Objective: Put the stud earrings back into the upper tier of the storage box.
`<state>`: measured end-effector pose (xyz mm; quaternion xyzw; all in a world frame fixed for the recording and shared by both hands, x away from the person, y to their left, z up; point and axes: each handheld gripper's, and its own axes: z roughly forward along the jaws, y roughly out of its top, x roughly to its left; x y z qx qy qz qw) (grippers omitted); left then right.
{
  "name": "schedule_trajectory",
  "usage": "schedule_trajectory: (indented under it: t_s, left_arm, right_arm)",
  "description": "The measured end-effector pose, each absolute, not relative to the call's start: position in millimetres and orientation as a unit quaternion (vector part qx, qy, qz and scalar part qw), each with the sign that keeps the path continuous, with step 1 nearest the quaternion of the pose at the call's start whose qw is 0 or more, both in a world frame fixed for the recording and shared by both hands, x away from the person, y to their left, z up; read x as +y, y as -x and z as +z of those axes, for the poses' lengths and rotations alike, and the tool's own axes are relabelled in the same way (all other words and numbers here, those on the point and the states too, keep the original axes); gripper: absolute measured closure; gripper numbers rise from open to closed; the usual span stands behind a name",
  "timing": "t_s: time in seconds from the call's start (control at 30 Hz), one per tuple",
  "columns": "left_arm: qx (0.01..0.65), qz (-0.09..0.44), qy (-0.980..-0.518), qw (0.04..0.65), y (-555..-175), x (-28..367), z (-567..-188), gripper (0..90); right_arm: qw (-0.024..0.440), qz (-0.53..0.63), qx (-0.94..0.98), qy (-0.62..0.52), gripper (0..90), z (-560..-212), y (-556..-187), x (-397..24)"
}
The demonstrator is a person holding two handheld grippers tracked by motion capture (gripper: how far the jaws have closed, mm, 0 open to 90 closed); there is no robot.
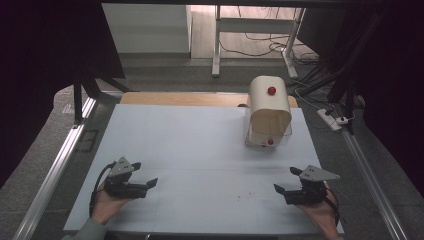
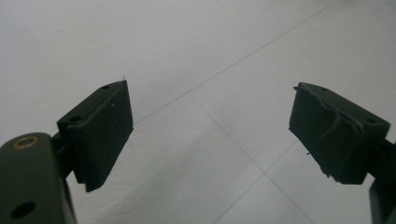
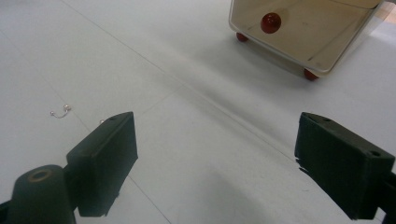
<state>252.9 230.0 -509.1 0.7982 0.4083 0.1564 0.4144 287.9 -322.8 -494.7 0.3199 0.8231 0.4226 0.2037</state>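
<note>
Left gripper is seen at the near left of the table, jaws spread, nothing between them; bare surface ahead in its own view. Right gripper is held at the near right, jaws likewise wide apart and empty.

A small bent wire bit is noted on the table just ahead of the right gripper, left of its line.

Farther off, at the far right of the table, the box stands well apart from both grippers: cream rounded lid, clear lower body, a red knob on the lid and a second knob low on the front.

Risks, as judged:
- The box looks light and sits on small red feet; a push by one gripper alone could slide or tip it.
- The knobs are small and round; a grip placed off centre could slip off.
- The box stands near the far edge; a hard approach could shove it off.
</note>
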Motion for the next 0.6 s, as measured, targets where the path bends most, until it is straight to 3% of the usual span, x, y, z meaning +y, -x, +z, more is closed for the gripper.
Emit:
schedule_trajectory:
  t_s: [0.6]
  left_arm:
    - [0.414,0.157,-0.791,0.422,-249.7,237.8,-512.3,14.7]
  right_arm:
    - [0.183,0.419,0.832,-0.314,16.0,-497.0,-288.4,-324.4]
